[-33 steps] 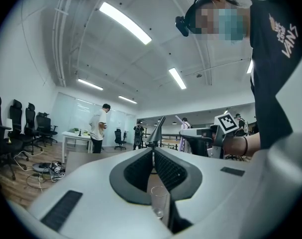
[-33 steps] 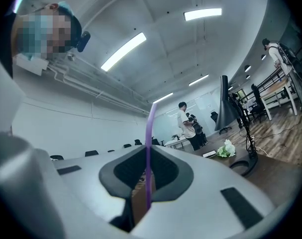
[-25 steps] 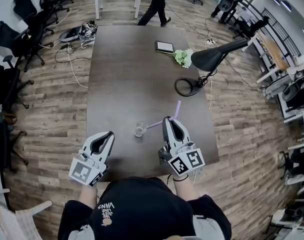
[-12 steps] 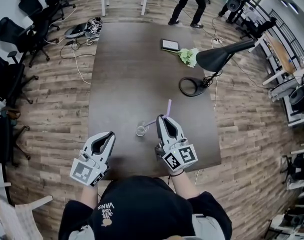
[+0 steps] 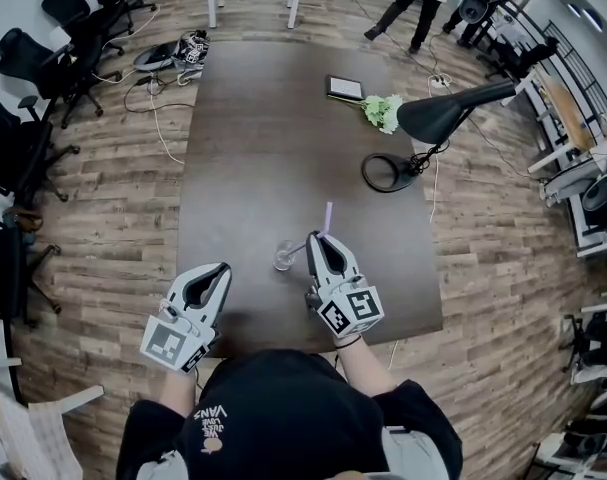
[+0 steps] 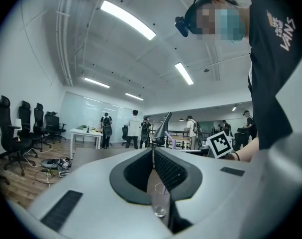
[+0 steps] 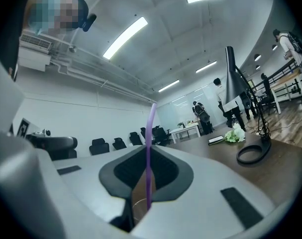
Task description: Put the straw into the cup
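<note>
surface (image 5: 273, 118): long, dark | left tool (image 5: 211, 273): jaws pressed together, empty, left of cup | right tool (image 5: 323, 246): pinching purple straw (image 5: 327, 216) mid-length, just right of cup | glass cup (image 5: 283, 258): upright between tools | straw: tilted, lower end at cup's mouth

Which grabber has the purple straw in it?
The right gripper, beside the cup: the purple straw stands pinched between its fingers. The left gripper holds nothing.
</note>
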The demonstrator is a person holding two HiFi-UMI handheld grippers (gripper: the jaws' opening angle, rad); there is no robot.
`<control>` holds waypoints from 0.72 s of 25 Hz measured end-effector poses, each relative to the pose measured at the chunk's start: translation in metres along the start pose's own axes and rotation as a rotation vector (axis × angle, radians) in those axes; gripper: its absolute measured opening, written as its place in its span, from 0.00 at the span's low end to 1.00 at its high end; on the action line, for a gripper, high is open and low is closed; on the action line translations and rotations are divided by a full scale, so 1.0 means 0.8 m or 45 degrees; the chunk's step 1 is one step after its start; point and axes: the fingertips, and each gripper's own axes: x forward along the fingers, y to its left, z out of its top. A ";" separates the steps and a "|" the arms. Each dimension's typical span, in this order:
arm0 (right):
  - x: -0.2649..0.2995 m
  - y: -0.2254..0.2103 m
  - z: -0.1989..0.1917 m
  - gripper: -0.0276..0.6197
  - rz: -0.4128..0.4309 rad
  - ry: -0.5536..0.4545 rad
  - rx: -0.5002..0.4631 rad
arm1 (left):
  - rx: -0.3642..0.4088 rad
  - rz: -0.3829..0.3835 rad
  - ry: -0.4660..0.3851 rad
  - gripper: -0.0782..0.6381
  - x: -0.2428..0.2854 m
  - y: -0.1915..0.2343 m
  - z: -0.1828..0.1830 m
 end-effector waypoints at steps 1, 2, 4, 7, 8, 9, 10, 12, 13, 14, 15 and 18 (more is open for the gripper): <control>0.000 0.000 -0.004 0.10 0.002 0.007 -0.004 | -0.002 0.002 0.001 0.14 -0.001 0.000 -0.001; 0.001 -0.001 -0.009 0.10 0.002 0.014 -0.007 | -0.002 0.004 0.000 0.14 -0.002 0.000 -0.002; 0.003 -0.002 -0.020 0.10 0.003 0.033 -0.013 | -0.003 0.008 -0.001 0.14 -0.005 0.000 -0.003; 0.006 -0.004 -0.036 0.10 0.002 0.069 -0.018 | -0.005 0.018 0.000 0.14 -0.007 0.002 -0.004; 0.007 -0.005 -0.041 0.10 0.001 0.081 -0.019 | -0.006 0.022 0.000 0.14 -0.007 0.002 -0.004; 0.007 -0.006 -0.046 0.10 -0.001 0.092 -0.020 | -0.006 0.025 0.001 0.14 -0.008 0.002 -0.004; 0.008 -0.007 -0.050 0.10 -0.002 0.102 -0.020 | -0.006 0.028 0.001 0.14 -0.009 0.002 -0.004; 0.008 -0.008 -0.057 0.10 -0.004 0.117 -0.019 | -0.006 0.033 0.002 0.14 -0.011 0.003 -0.004; 0.009 -0.008 -0.060 0.10 -0.004 0.123 -0.018 | -0.007 0.036 0.003 0.14 -0.012 0.003 -0.004; 0.009 -0.008 -0.062 0.10 -0.004 0.127 -0.017 | -0.007 0.038 0.004 0.14 -0.013 0.002 -0.004; 0.009 -0.008 -0.064 0.10 -0.004 0.132 -0.015 | -0.008 0.040 0.005 0.14 -0.013 0.002 -0.005; 0.010 -0.008 -0.068 0.10 0.003 0.139 -0.012 | -0.010 0.041 0.007 0.14 -0.014 0.001 -0.006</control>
